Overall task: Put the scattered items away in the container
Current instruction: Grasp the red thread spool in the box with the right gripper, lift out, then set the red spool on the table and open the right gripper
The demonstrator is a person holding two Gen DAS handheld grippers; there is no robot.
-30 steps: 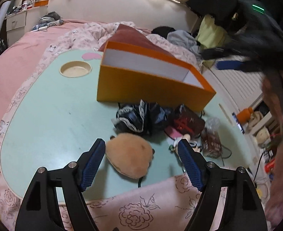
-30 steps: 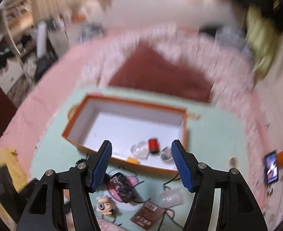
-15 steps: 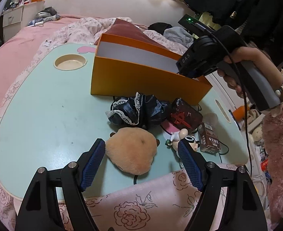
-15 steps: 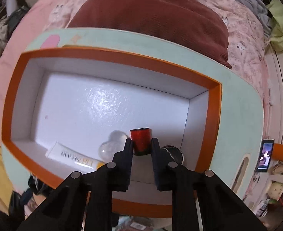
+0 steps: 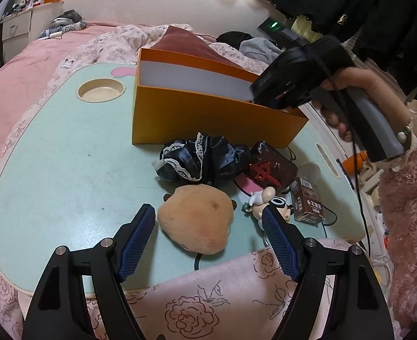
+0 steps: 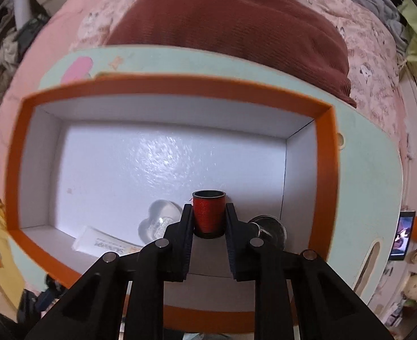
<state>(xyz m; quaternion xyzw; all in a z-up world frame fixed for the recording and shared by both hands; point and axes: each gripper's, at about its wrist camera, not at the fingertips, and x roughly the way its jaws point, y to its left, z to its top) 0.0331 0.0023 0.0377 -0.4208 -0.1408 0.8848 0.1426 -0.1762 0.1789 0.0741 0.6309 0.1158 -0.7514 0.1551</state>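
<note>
The right gripper (image 6: 209,215) has its jaws clamped on a small red spool of thread (image 6: 208,213) inside the orange cardboard box (image 6: 177,86), while the left gripper (image 5: 208,233) waits with jaws apart around the tan plush toy (image 5: 198,222) on the desk (image 5: 66,164).

Your left gripper (image 5: 208,223) has black arms, silver screws and blue ribbed pads (image 5: 136,240). Your right gripper (image 6: 209,216) is all black, with a grey handle (image 5: 375,124), black cable and green light. You wear a fluffy pink sleeve (image 5: 406,221) and beaded bracelet (image 5: 403,133).
</note>
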